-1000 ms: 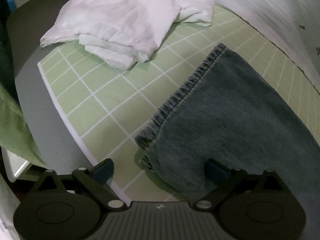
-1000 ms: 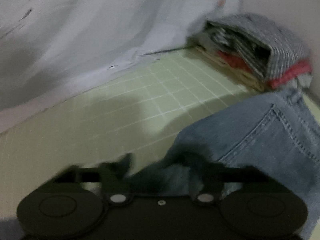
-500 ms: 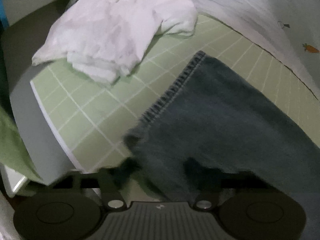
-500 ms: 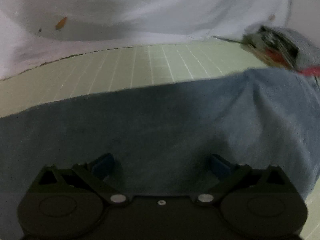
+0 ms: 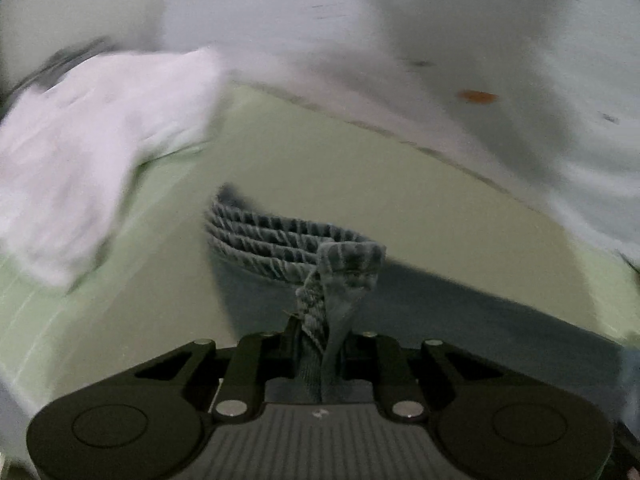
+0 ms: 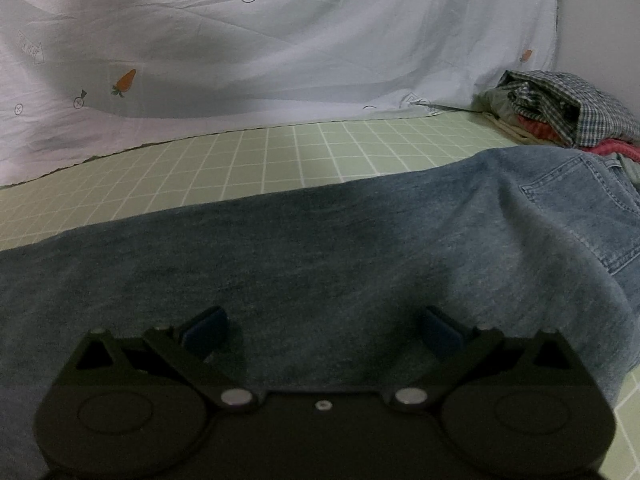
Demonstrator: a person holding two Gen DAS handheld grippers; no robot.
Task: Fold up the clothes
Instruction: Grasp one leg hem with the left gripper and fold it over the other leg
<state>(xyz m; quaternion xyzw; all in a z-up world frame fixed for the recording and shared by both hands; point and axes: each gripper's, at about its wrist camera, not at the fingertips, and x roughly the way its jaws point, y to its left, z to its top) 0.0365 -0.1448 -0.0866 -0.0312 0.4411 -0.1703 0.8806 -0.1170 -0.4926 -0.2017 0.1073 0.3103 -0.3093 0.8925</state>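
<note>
A pair of blue jeans [image 6: 320, 248] lies across the green gridded mat [image 6: 248, 160], with a back pocket showing at the right. In the left wrist view my left gripper [image 5: 318, 344] is shut on the jeans' hem [image 5: 304, 248], which stands lifted and bunched above the mat [image 5: 360, 184]. The view is blurred by motion. My right gripper [image 6: 320, 328] hovers low over the middle of the jeans, open, with denim below its blue pads [image 6: 204, 326] and nothing between them.
A crumpled white garment [image 5: 88, 136] lies at the mat's far left. A folded stack with a checked shirt [image 6: 560, 108] on top sits at the far right. A pale carrot-print sheet [image 6: 240, 60] rises behind the mat.
My left gripper has shut on the jeans' hem and lifted it, swinging toward the sheet. My right gripper let go of the denim, opened, and now sits steady over the leg.
</note>
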